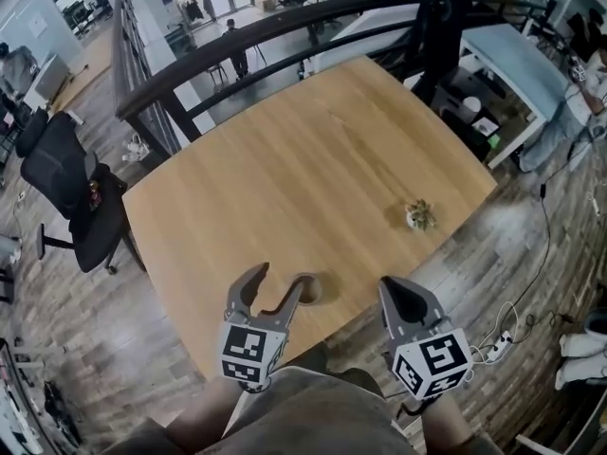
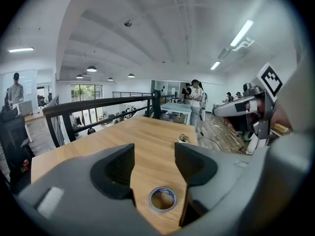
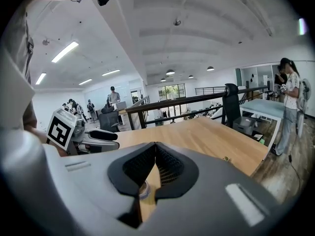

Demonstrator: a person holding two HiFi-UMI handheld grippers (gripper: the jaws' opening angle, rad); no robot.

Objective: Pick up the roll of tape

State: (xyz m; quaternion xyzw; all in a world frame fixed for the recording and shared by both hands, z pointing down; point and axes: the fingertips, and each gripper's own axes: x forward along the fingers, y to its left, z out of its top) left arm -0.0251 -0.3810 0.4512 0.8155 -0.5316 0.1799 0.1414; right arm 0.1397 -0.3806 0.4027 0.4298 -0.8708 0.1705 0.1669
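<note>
At the far left a black office chair (image 1: 71, 192) stood on the floor beside the wooden table (image 1: 303, 159). The left gripper (image 1: 282, 275) hung over the table's near edge with its jaws spread wide and nothing pinched between them. The roll of tape (image 1: 311, 290) lay flat on the wood close to that edge (hole facing up). In the head view it was partly hidden behind the gripper's inner finger, and in the left gripper view it showed in the gap between the open jaws. Just to the right, the right gripper (image 1: 398, 292) had its jaws pressed together on nothing. Farther right on the table sat a small greenish clump (image 1: 419, 215), well apart from the roll.
</note>
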